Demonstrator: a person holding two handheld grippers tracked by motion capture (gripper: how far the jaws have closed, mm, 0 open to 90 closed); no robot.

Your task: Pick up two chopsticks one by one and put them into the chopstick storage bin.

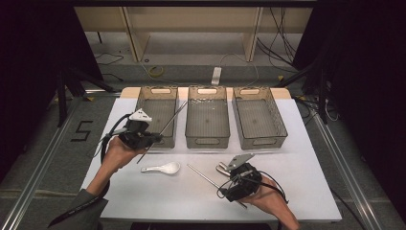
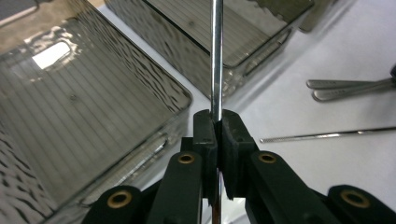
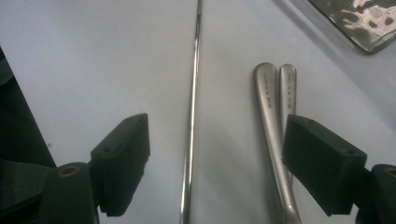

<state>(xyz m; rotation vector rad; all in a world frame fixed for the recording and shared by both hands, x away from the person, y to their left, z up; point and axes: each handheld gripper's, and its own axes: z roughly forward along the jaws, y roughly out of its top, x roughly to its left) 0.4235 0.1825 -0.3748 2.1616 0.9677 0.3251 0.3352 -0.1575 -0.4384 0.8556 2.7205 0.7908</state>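
The left hand-held gripper (image 1: 152, 139) is raised at the left, its black jaws pressed together, the forearm reaching in from the lower left. The right hand-held gripper (image 1: 223, 167) sits low at the right, jaws spread wide and angled down

The right gripper (image 1: 235, 176) hides the two metal handles' (image 3: 275, 107) far ends.

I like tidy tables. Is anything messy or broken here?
Nothing looks broken or spilled. The three bins stand in a neat row. One metal chopstick, a white spoon and two metal handles lie loose on the table, waiting.
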